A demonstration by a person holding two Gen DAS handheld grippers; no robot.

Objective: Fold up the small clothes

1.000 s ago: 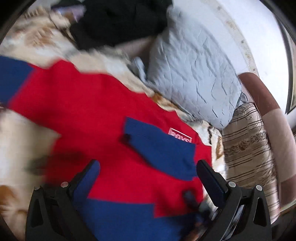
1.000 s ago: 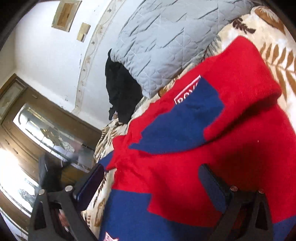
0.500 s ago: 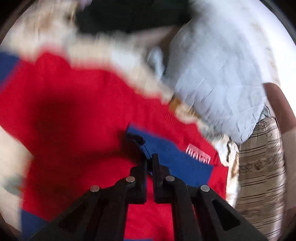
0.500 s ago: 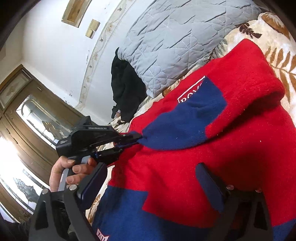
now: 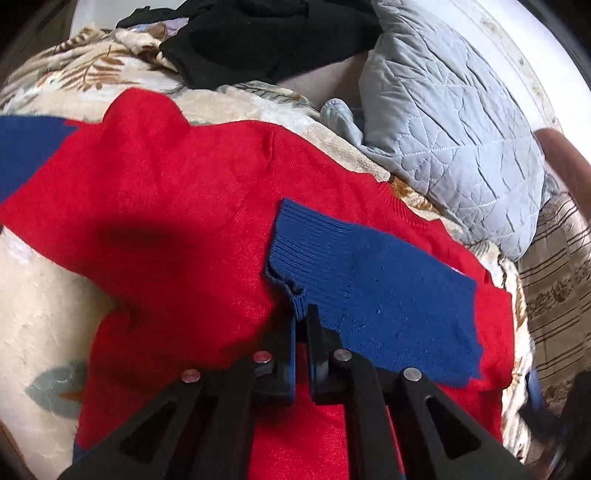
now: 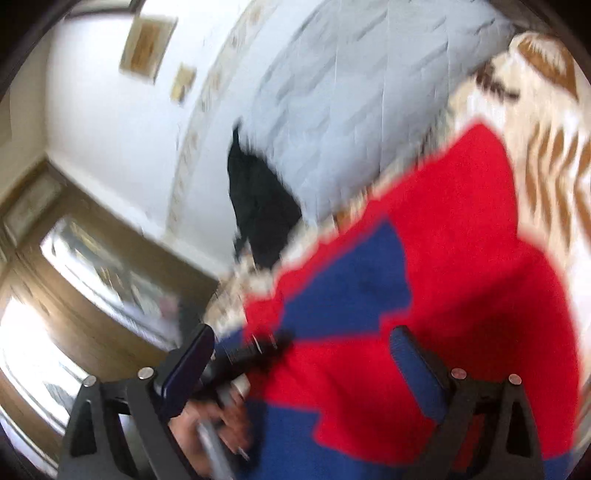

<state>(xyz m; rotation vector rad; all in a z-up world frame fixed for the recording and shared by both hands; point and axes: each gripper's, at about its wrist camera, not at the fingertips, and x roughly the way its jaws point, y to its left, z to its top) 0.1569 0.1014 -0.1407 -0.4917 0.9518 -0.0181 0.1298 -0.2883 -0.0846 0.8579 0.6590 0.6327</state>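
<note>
Bedding with a beige leaf print (image 5: 55, 302) forms the working surface, and a red sweater (image 5: 166, 229) lies spread flat across it. Its blue sleeve (image 5: 373, 291) is folded inward over the red body, with the long axis running from the ribbed cuff (image 5: 291, 247) near the garment's middle out toward the right edge of the left wrist view. The left gripper (image 5: 302, 314) points steeply down at the near corner of that cuff, and its fingers (image 5: 290, 343) are pressed together on the ribbed edge, so a pinch of blue knit stands between them. The sleeve therefore lies ahead of and to the right of this grip.

In the blurred right wrist view the right gripper (image 6: 303, 354) hangs over the lower half of the sweater with its fingers (image 6: 413, 365) wide apart and nothing between them. The left tool and the hand (image 6: 218, 421) that carries it appear between those fingers, at the sweater's left side. The left hand is thus the nearer to the cuff.

Judged from this layout, the coming move depends on drawing the cuff along the sleeve's axis without dragging the body underneath. Beyond the sweater lie a grey quilted pillow (image 5: 450, 122) and a heap of black clothing (image 5: 266, 33).
</note>
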